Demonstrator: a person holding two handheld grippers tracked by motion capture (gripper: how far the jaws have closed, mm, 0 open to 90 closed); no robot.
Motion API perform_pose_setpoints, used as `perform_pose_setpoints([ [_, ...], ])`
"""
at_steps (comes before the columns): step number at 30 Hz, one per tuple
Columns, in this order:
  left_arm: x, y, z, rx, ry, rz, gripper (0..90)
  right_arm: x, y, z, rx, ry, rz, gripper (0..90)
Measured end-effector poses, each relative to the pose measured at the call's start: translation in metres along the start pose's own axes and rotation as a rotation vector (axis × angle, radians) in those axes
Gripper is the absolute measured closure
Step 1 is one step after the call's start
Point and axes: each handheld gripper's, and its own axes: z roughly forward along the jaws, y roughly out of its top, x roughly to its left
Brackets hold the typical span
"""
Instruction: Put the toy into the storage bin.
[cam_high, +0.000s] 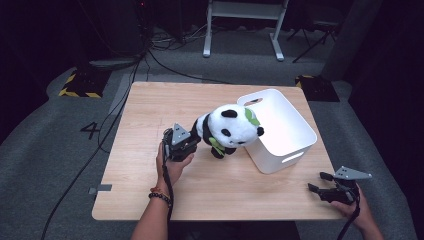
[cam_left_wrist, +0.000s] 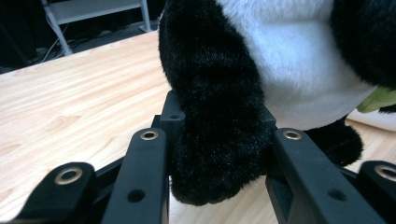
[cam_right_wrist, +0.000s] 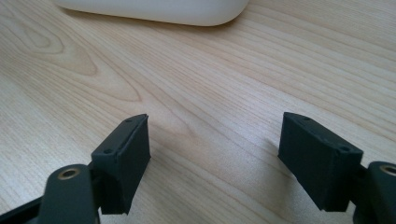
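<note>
A black and white plush panda (cam_high: 229, 127) with green patches hangs tilted just above the wooden table (cam_high: 150, 110), beside a white bin (cam_high: 282, 131). My left gripper (cam_high: 192, 141) is shut on the panda's black back end; in the left gripper view the black plush limb (cam_left_wrist: 219, 126) is squeezed between both jaws. The panda's head leans toward the bin's near left wall. My right gripper (cam_high: 316, 182) rests low at the table's front right corner, open, with bare wood between its jaws (cam_right_wrist: 215, 154).
The white bin stands at the table's right side, open at the top, its rounded edge (cam_right_wrist: 154, 11) ahead of the right gripper. Beyond the table lie cables, a white frame (cam_high: 245, 25) and yellow-black floor markings (cam_high: 77, 85).
</note>
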Motion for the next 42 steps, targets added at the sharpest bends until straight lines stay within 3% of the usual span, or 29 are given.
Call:
perform_pose_setpoints([
  [2, -0.005, -0.006, 0.004, 0.011, -0.01, 0.014, 68.2, 0.0, 0.0, 0.0, -0.002, 0.002, 0.003, 25.0],
  [5, -0.011, -0.016, 0.009, 0.018, -0.057, 0.007, 68.1, -0.001, -0.001, -0.001, -0.001, 0.001, -0.008, 25.0],
  [8, -0.022, -0.024, 0.011, 0.058, -0.121, -0.002, 68.2, 0.0, -0.001, -0.001, 0.001, 0.0, -0.007, 24.9],
  [10, -0.03, -0.028, 0.012, 0.1, -0.149, 0.024, 68.1, 0.0, -0.001, -0.001, 0.0, 0.0, -0.007, 25.0],
  [12, -0.037, -0.033, 0.013, 0.124, -0.181, 0.025, 67.9, 0.0, -0.001, -0.001, 0.0, 0.001, -0.006, 24.9],
  [23, -0.059, -0.046, 0.017, 0.209, -0.211, 0.076, 66.9, -0.001, -0.001, -0.001, -0.002, 0.005, -0.006, 24.9],
  [29, -0.064, -0.048, 0.016, 0.252, -0.212, 0.113, 64.2, -0.001, -0.001, -0.001, -0.001, 0.006, -0.008, 24.9],
  [34, -0.067, -0.052, 0.012, 0.286, -0.236, 0.136, 61.5, -0.001, -0.001, -0.001, -0.004, 0.006, -0.003, 24.9],
  [38, -0.071, -0.054, 0.01, 0.305, -0.215, 0.172, 55.8, -0.001, -0.001, -0.001, -0.001, 0.006, -0.007, 24.9],
  [42, -0.071, -0.056, 0.007, 0.318, -0.227, 0.168, 44.4, -0.001, -0.001, -0.001, -0.001, 0.005, -0.008, 24.9],
])
